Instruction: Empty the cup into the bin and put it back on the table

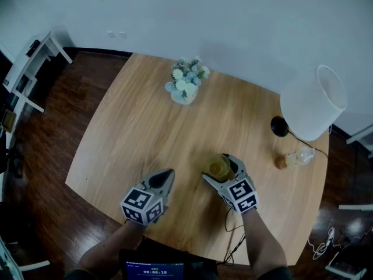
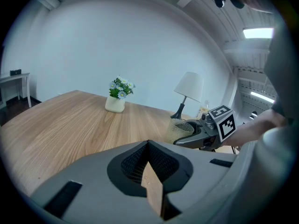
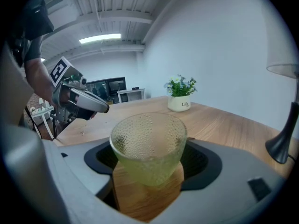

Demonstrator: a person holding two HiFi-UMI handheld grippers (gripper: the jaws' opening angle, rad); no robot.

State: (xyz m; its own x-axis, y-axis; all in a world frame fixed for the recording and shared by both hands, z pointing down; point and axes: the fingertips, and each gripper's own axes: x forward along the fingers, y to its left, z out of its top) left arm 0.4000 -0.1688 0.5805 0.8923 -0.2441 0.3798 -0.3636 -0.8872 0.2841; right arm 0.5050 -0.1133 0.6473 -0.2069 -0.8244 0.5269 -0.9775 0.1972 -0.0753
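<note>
Closest in, by the near edge of the light wooden bench, the grey left tongs are clenched on nothing (tips drawn to a point). Just to their right, the right tongs stand spread round the pebbled, yellowish glass cup, which sits upright on the bench, not visibly squeezed. A white pot of pale flowers stands near the far edge and a white-shaded lamp near the right edge.
</note>
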